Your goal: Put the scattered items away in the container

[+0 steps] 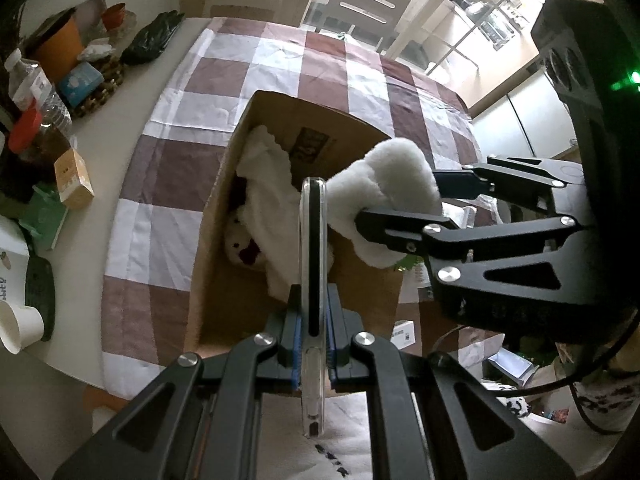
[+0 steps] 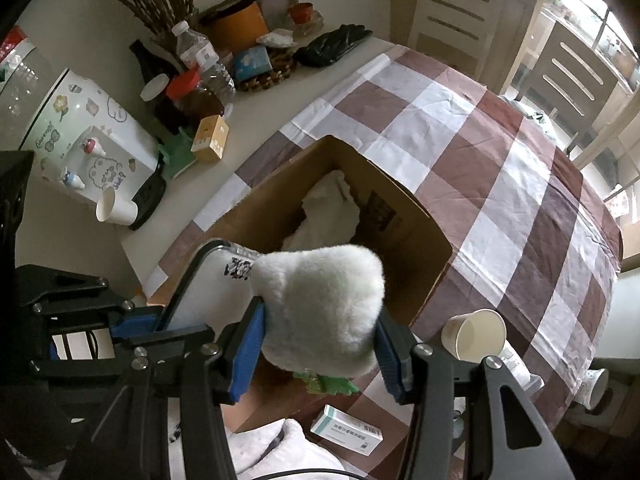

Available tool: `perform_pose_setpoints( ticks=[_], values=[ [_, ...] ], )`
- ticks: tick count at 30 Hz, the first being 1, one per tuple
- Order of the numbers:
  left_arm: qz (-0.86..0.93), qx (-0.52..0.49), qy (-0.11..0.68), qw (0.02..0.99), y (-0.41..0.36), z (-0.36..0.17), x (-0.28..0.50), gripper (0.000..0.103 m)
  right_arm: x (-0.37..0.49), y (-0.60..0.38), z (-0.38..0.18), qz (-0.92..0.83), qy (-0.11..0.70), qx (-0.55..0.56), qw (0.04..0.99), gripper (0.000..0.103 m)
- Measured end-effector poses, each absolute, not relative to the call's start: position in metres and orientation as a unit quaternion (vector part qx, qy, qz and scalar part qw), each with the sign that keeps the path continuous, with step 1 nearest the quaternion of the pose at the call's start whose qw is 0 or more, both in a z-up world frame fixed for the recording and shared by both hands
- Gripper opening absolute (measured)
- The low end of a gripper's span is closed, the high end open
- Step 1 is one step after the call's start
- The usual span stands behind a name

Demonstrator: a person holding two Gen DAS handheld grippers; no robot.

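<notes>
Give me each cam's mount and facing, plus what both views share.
Left wrist: sits on the left tool, looks forward over the cardboard box; its own fingers clamp a clear phone case edge-on, and the right tool shows at right.
Right wrist: sits on the right tool, looks down into the cardboard box; its fingers squeeze a white plush toy, and the left tool shows at left.
Shared: box, plush toy, phone case, checked tablecloth, shelf clutter.
</notes>
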State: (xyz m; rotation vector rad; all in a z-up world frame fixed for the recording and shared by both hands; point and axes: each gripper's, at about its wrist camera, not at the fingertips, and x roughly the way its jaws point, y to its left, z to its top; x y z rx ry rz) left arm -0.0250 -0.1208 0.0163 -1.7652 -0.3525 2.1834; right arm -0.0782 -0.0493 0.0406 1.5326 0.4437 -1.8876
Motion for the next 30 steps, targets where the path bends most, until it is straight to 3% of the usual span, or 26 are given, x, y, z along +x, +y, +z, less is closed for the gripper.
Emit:
perform_pose_setpoints(
  ticks=[27,30],
  values=[
    [0.751,-0.633,-0.12,0.145,-0.129,0.004,-0.042,0.01,-0.089,-0.061,0.022,-0.697,0.18,0.609,0.331,0.054],
    [0.751,-0.634,-0.119,0.144,-0.129,0.004,-0.042,0.017,-0.089,-0.063,0.021,-0.695,0.182,0.612,0.33,0.056]
  ],
)
